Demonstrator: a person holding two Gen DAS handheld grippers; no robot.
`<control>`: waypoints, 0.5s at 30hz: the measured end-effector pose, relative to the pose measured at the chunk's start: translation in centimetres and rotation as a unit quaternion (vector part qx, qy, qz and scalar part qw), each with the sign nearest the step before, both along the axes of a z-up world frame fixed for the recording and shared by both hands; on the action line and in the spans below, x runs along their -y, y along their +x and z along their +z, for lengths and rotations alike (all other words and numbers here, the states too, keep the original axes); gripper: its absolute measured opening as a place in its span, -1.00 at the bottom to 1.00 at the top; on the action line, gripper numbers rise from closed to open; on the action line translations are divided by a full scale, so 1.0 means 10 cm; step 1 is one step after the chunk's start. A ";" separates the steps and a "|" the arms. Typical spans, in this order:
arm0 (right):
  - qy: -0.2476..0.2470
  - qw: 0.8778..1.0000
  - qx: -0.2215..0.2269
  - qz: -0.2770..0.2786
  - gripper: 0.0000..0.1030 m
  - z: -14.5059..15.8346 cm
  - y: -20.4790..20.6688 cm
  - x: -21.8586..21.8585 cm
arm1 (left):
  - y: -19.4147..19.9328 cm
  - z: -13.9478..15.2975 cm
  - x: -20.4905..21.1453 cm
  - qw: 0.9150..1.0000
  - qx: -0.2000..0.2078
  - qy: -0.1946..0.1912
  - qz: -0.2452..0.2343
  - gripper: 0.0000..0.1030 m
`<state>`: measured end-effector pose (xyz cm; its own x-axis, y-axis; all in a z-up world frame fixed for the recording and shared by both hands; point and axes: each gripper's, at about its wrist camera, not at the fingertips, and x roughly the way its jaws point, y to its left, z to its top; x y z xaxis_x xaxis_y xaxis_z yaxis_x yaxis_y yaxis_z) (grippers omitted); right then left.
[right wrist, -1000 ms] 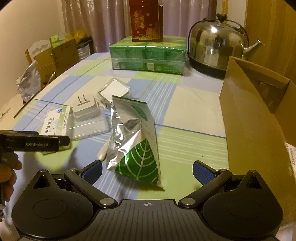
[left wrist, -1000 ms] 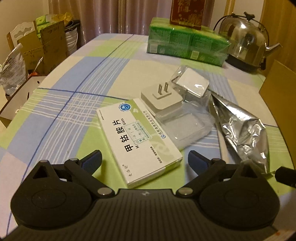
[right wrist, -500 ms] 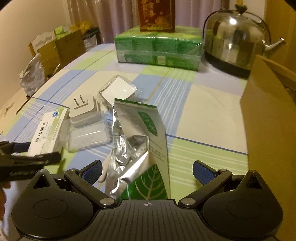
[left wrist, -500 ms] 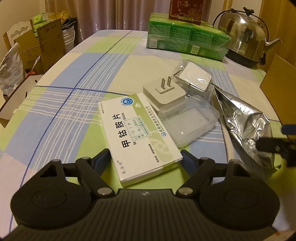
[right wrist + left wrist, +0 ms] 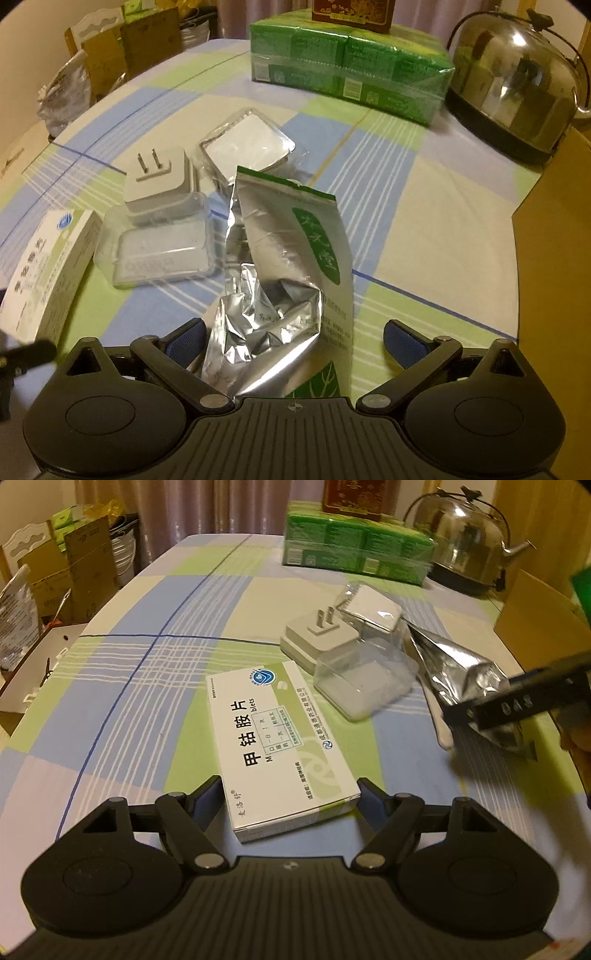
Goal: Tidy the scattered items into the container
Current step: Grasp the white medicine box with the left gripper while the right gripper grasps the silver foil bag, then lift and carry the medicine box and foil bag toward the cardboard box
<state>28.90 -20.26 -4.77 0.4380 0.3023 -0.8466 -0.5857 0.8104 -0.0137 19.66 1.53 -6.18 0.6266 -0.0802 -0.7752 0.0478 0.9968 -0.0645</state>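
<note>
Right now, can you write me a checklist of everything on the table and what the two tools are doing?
Surface: checked tablecloth in blue, green and white.
Job's things: medicine box lying flat; white plug with prongs up; clear plastic case against the plug; wrapped white pack; silver foil bag; cardboard box at the right edge.
Clutter: green tissue packs with a red box on top; steel kettle.
Tools: left tool fingers either side of the medicine box's near end; right tool open around the foil bag's near end.
Cables: nothing seen.
Surroundings: curtains, boxes and bags past the table's left side.
</note>
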 end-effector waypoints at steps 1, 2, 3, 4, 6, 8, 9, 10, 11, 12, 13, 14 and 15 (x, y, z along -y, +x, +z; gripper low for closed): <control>0.004 1.000 -0.005 -0.003 0.49 0.01 0.01 0.00 | -0.01 0.00 0.00 1.000 0.000 0.000 -0.002 0.44; 0.007 1.000 -0.010 -0.004 0.37 0.02 0.02 0.00 | -0.03 -0.01 0.01 1.000 0.000 -0.001 -0.004 0.44; 0.003 1.000 -0.008 -0.006 0.28 0.03 0.01 0.00 | -0.04 0.00 0.02 1.000 -0.001 -0.002 -0.007 0.44; 0.003 1.000 -0.006 -0.006 0.18 0.05 -0.01 0.00 | -0.06 0.00 0.02 1.000 -0.001 -0.003 -0.011 0.44; 0.003 1.000 -0.009 -0.009 0.10 0.08 -0.05 0.02 | -0.08 0.00 0.04 1.000 -0.003 -0.003 -0.018 0.44; 0.005 1.000 -0.014 -0.010 0.04 0.10 -0.10 0.05 | -0.13 0.01 0.05 1.000 -0.005 -0.004 -0.026 0.44; 0.005 1.000 -0.018 -0.010 0.02 0.11 -0.14 0.07 | -0.15 0.01 0.06 0.999 -0.006 -0.004 -0.032 0.44; 0.005 1.000 -0.022 -0.013 0.02 0.12 -0.19 0.10 | -0.17 0.02 0.07 0.999 -0.007 -0.004 -0.037 0.44; 0.005 1.000 -0.025 -0.016 0.02 0.13 -0.25 0.13 | -0.20 0.03 0.08 0.999 -0.008 -0.004 -0.043 0.44; 0.004 0.999 -0.028 -0.018 0.02 0.13 -0.31 0.17 | -0.23 0.04 0.09 0.999 -0.010 -0.003 -0.050 0.44; 0.003 0.999 -0.030 -0.021 0.01 0.14 -0.39 0.21 | -0.26 0.05 0.10 0.998 -0.012 -0.002 -0.055 0.44; 0.001 0.999 -0.033 -0.025 0.01 0.15 -0.47 0.25 | -0.29 0.05 0.10 0.998 -0.014 -0.002 -0.060 0.44; -0.001 0.999 -0.034 -0.027 0.01 0.15 -0.54 0.29 | -0.33 0.06 0.10 0.998 -0.016 -0.005 -0.066 0.44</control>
